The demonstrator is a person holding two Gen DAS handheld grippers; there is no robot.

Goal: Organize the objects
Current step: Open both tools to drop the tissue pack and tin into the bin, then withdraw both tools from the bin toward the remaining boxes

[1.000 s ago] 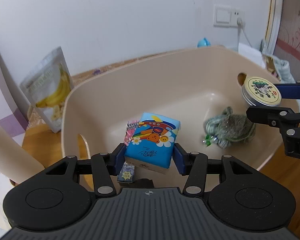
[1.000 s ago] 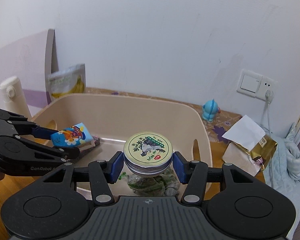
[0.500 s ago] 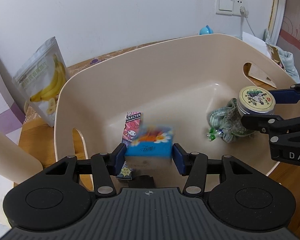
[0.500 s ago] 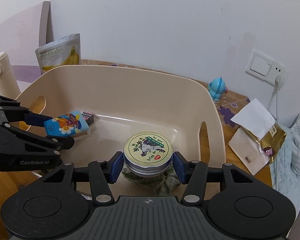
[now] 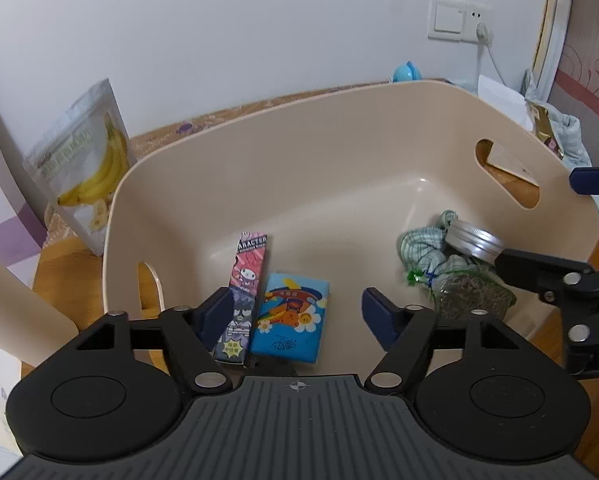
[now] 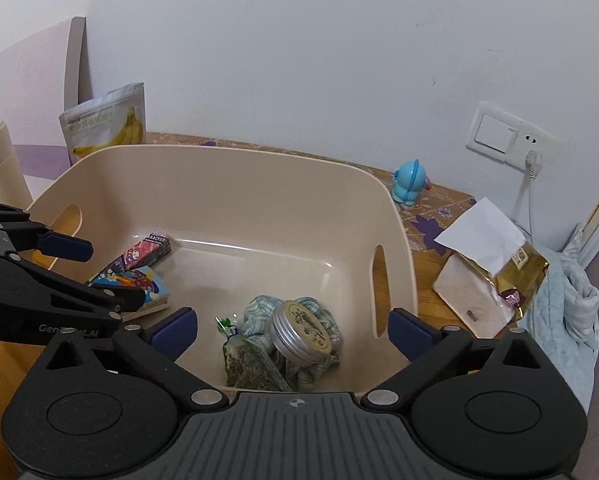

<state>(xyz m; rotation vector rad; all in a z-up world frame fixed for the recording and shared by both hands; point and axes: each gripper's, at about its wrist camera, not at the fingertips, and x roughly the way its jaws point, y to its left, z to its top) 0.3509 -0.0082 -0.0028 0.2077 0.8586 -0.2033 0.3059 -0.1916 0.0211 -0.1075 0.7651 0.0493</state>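
White wall and a wooden table (image 6: 427, 280) frame a beige plastic bin (image 5: 339, 152) with slotted handles. Inside it, near the left wall, a blue tissue pack (image 5: 293, 316) lies flat, its long axis running from the near wall toward the far one, just beside a narrow pink character box (image 5: 245, 280) that lies along the same line. The left gripper (image 5: 295, 312) hangs over them, its jaws opening, pads clear of the pack. At the bin's right end a round tin (image 6: 301, 336) rests tilted on its side, lid facing up and toward the right wall, propped on a green checked cloth (image 6: 259, 312) beside a packet of dried herbs (image 6: 247, 364). The right gripper (image 6: 293, 332) spreads wide above it, jaws opening, touching nothing. A banana-chip pouch (image 6: 107, 124) leans against the wall behind the bin; a blue toy (image 6: 407, 182), a wall switch (image 6: 507, 138) and a gold-lined bag (image 6: 487, 268) sit to the right.
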